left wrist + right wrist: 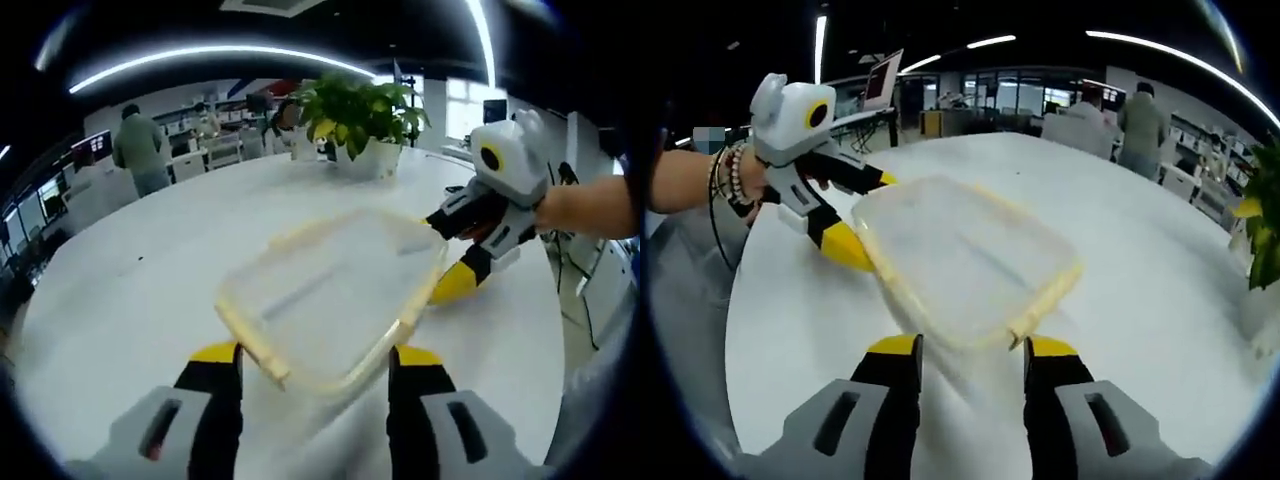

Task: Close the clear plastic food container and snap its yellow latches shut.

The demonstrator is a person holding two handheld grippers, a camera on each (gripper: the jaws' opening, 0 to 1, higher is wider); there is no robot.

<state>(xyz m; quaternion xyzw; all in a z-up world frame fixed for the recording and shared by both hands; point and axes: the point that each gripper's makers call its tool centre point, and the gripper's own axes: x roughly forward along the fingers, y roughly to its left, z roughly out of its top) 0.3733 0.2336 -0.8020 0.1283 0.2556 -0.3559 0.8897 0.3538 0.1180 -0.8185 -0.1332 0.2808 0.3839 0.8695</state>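
Container: the clear plastic food container sits mid-counter, lid apparently down, with my two tools at opposite ends.
Left hand-held gripper: jaws spread, straddling the near end, I judge to brace it.
Right hand-held gripper: jaws spread around its own end, one each side of the yellow latch.
Latches: blurred; I cannot tell if any is snapped.
Far edge: a potted plant, well apart.
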